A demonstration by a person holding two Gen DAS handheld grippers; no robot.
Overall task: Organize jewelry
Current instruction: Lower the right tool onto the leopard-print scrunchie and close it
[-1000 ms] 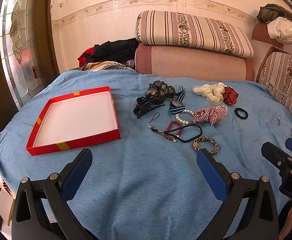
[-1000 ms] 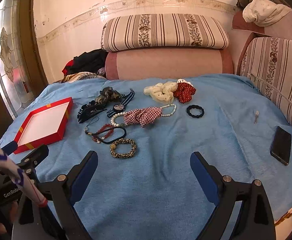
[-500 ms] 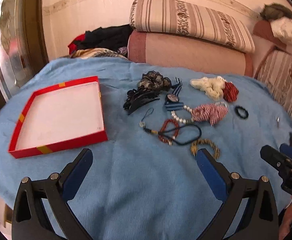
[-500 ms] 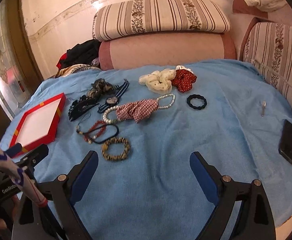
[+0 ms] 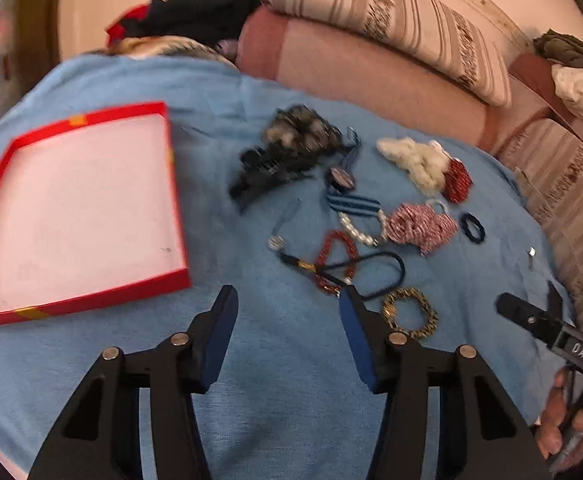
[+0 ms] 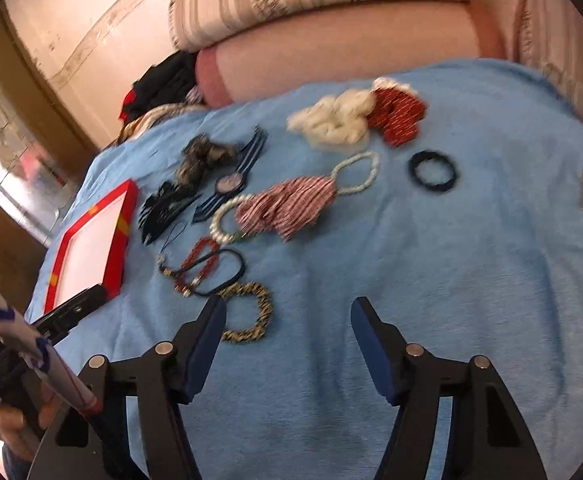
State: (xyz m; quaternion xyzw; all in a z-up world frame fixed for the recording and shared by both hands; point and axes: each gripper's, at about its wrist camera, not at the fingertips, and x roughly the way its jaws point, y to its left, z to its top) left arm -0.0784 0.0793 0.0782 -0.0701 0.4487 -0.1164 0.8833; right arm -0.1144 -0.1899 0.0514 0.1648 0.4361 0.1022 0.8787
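1. Blue cloth (image 5: 291, 380) spread over a table, sofa cushions behind.
2. Left gripper (image 5: 287, 312) low over bare cloth, fingers abt half apart, just been closing, nothing btwn them.
3. Right gripper (image 6: 287, 316) also over bare cloth, fingers fairly wide, just been closing, nothing held.
4. Red tray (image 5: 91, 300), white inside, far left of the left view, apart from the jewelry.
5. Jewelry pile centre of cloth: leopard-print bracelet (image 6: 261, 312) just beside the right gripper's left fingertip; red bead bracelet (image 5: 333, 242) w/ black hair tie (image 5: 399, 268) looped over it; pearl strand (image 6: 355, 172) under checked scrunchie (image 6: 287, 208).
6. Farther back: watch (image 5: 341, 178), black claw clip (image 5: 267, 172), cream scrunchie (image 6: 335, 120), red scrunchie (image 6: 399, 116).
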